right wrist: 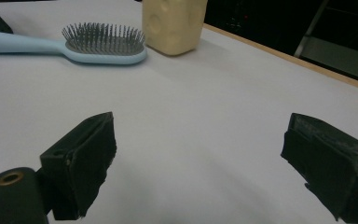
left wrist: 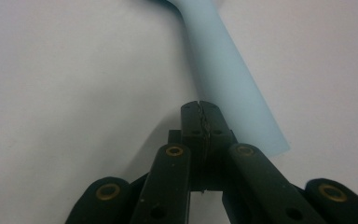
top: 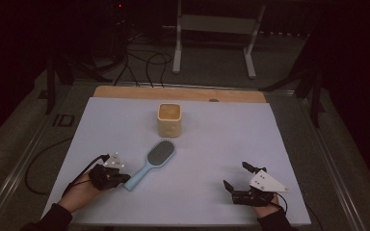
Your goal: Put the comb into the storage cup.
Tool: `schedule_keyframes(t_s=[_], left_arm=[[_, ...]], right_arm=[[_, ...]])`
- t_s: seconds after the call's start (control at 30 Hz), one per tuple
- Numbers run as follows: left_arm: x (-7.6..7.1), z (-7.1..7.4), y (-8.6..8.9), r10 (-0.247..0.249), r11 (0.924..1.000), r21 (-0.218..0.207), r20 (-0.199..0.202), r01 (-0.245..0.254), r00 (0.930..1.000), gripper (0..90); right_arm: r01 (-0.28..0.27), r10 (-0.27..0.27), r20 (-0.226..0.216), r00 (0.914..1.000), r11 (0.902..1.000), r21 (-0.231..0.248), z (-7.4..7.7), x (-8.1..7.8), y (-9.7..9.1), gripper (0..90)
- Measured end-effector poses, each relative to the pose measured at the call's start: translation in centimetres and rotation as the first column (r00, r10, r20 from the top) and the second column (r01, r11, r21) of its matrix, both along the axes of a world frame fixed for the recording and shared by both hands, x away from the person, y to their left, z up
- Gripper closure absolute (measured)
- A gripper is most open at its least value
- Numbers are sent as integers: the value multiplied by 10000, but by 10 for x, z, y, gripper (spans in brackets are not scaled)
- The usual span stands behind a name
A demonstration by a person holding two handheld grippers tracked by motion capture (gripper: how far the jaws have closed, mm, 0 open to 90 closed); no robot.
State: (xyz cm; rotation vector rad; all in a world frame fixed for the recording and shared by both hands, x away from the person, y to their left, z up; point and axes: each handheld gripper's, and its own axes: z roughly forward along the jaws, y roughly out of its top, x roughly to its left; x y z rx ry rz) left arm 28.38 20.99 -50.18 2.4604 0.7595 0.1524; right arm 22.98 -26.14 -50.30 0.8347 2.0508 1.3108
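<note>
On the pale tabletop (top: 212,159), a light blue hairbrush (top: 151,162) lies between two hand-held grippers.

At the near left, the left gripper (left wrist: 200,112) has its jaws pressed fully together with nothing between them; their tips rest just beside the end of the brush handle, whether touching it I cannot tell; the brush lies bristles up, its head pointing toward a cream square cup (top: 169,119) that stands upright just beyond it; at the near right, well apart from the brush, the right gripper (right wrist: 200,154) holds its jaws wide open and empty, low above the bare surface.
</note>
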Motion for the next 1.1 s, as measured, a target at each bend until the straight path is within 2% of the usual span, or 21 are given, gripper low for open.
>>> schedule_keyframes(t_s=[0.33,0.6,0.7,0.8,0.87,0.9,1.07,1.1], left_arm=[[-8,-1,-9,-258,9993,266,-99,260,9996,899],[-14,0,-15,-542,9983,224,-217,547,9983,899],[-13,0,-14,-427,9987,274,-185,432,9989,898],[-11,2,-11,29,9996,275,-236,-23,9997,898],[-10,4,-8,357,9991,261,-363,-348,9987,898],[-10,6,-8,471,9985,280,-238,-464,9986,898],[-11,13,-8,892,9960,116,-108,-891,9960,897],[-11,15,-8,1080,9941,63,-180,-1079,9940,896]], right_arm=[[5,-5,-44,10000,10000,12,0,0,0,90],[-9,9,-46,10000,10000,12,0,0,0,90],[2,-2,-43,10000,10000,-2,0,0,0,90],[2,-2,-47,10000,10000,3,0,0,0,90],[2,-2,-45,10000,10000,6,0,0,0,90],[4,-4,-43,10000,10000,2,0,0,0,90],[-10,10,-47,10000,10000,-11,-1,0,0,90],[-4,4,-47,10000,10000,-12,-1,0,0,90]])
